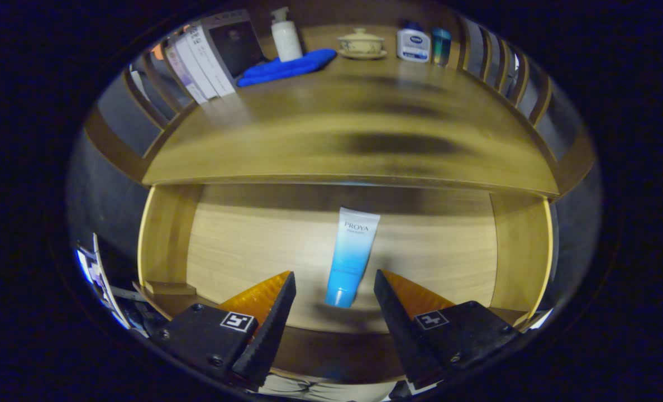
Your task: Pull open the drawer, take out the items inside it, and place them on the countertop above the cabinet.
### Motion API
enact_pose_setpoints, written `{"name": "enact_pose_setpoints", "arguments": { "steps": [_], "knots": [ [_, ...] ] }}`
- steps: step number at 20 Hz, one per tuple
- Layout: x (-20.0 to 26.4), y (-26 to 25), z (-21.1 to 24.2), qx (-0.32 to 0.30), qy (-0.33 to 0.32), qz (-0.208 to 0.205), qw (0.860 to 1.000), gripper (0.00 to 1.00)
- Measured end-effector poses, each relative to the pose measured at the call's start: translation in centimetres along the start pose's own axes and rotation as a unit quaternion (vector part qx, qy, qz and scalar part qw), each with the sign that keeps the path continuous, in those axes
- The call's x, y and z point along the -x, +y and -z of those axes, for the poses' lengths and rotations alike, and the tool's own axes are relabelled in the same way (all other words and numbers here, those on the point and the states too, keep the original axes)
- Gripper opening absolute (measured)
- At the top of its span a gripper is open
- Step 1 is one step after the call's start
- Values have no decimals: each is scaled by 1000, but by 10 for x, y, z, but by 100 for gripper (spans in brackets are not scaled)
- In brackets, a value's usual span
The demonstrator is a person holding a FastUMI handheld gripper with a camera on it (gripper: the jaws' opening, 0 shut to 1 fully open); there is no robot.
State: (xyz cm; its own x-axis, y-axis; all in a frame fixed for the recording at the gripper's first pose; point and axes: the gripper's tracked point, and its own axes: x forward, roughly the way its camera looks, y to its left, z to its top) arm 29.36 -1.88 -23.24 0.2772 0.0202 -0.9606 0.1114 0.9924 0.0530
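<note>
Drawer [242, 245] stood open below wooden countertop [342, 139]; tube [351, 257] lay inside, between wide-spread gripper [334, 282] fingers, untouched; countertop blurred.

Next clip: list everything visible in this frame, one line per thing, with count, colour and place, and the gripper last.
Plastic cosmetic tube: 1, white fading to blue with blue cap, lying on the open drawer's floor, cap end between the fingertips.
Wooden drawer: 1, light wood, pulled open below the countertop.
Wooden countertop: 1, brown, above the drawer.
Folded cloth: 1, blue, far countertop, left.
Pump bottle: 1, white, behind the cloth.
Lidded ceramic bowl on saucer: 1, cream, far countertop, centre.
Squat bottle: 1, white with blue cap, right of the bowl.
Small container: 1, teal, beside the squat bottle.
Booklets: several, white and dark, leaning at far left.
Gripper: 1, fingers open, either side of the tube's cap, not pressing it.
</note>
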Motion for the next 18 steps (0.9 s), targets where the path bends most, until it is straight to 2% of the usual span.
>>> {"name": "enact_pose_setpoints", "arguments": {
  "steps": [3, 7, 11, 12, 14, 18],
  "knots": [
    [-20, -3, 4, -11, 34, 12, 999, 89],
    [-41, -4, 7, -34, 66, 20, 997, 83],
    [-48, -6, 1, -31, 55, 28, 998, 68],
    [-45, -7, -1, -29, 48, 24, 998, 56],
    [-44, -1, 1, -26, 44, -1, 999, 47],
    [-21, 3, 1, -13, 19, -11, 1000, 41]
  ]
}}
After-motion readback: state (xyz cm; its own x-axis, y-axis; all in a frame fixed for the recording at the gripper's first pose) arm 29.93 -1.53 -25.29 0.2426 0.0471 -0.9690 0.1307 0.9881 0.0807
